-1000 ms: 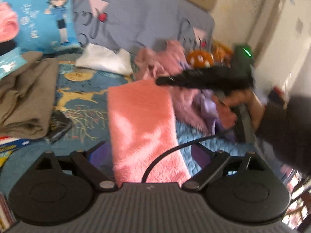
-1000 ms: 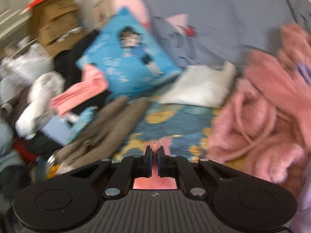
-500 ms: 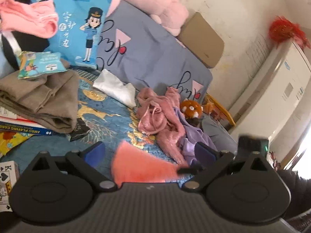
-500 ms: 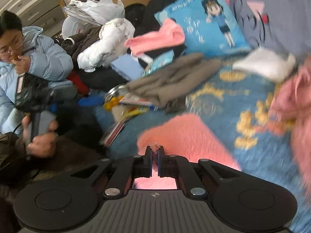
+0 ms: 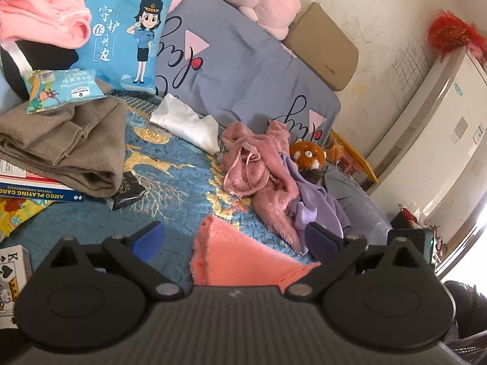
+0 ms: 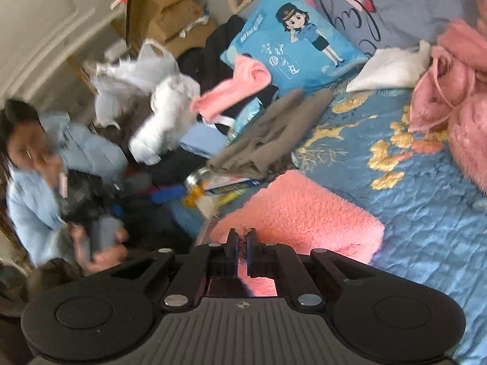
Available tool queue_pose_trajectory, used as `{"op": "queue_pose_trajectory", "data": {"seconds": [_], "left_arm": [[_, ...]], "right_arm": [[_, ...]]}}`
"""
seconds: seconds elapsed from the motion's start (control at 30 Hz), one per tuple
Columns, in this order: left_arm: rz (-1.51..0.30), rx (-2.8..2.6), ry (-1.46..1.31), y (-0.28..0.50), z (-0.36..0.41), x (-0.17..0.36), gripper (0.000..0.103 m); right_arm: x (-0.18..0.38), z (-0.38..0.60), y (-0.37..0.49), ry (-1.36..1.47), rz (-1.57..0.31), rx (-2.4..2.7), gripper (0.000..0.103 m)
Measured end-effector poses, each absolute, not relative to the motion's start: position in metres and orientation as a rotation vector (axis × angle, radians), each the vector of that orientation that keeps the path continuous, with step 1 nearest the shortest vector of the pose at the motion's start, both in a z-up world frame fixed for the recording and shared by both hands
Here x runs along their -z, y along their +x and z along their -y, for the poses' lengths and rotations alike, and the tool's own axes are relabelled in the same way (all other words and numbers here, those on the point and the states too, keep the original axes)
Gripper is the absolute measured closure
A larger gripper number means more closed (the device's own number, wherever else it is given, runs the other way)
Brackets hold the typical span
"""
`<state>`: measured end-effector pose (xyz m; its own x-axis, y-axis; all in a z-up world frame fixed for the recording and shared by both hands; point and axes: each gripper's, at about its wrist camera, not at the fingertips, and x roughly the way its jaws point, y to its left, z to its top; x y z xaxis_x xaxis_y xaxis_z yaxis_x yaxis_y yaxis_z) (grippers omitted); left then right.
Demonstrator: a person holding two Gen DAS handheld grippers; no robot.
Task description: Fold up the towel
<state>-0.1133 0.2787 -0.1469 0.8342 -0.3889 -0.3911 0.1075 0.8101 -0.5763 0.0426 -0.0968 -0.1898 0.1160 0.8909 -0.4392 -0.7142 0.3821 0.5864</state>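
A fluffy pink towel lies folded on the blue patterned bedspread. My right gripper is shut on the towel's near edge, with pink pile poking up between the fingers. In the left wrist view the same pink towel lies just ahead of and below my left gripper. That gripper stands wide open with its blue-padded fingers on either side and nothing between them.
A folded brown garment sits on boxes of playing cards at the left. A pink and purple heap of clothes, a white cloth and a blue cartoon pillow lie further back. A person in a pale blue jacket sits beside the bed.
My right gripper has carried the towel's edge over and toward me, so the long strip is now folded shorter. The left gripper tilted up and away from the towel and stayed open.
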Motion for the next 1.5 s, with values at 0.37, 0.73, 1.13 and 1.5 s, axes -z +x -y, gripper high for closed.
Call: {"op": "queue_pose_trajectory", "data": {"seconds": [0.37,0.73,1.13,1.5], "left_arm": [[-0.548,0.285,-0.548,-0.11,-0.274,0.148,0.003],[-0.559,0.301,-0.524,-0.108,-0.27,0.15,0.003],[-0.591,0.34,-0.397,-0.105,-0.246,0.148,0.001],[-0.607,0.355,-0.348,-0.104,-0.236,0.148,0.001]], "right_arm": [[0.225,0.074,0.031,0.025,-0.973,-1.103,0.089],[0.169,0.049,0.047,0.004,-0.78,-1.057,0.058],[0.239,-0.054,0.095,-0.188,-0.915,-0.938,0.075],[0.192,0.02,0.061,-0.033,-0.787,-0.864,0.074]]}}
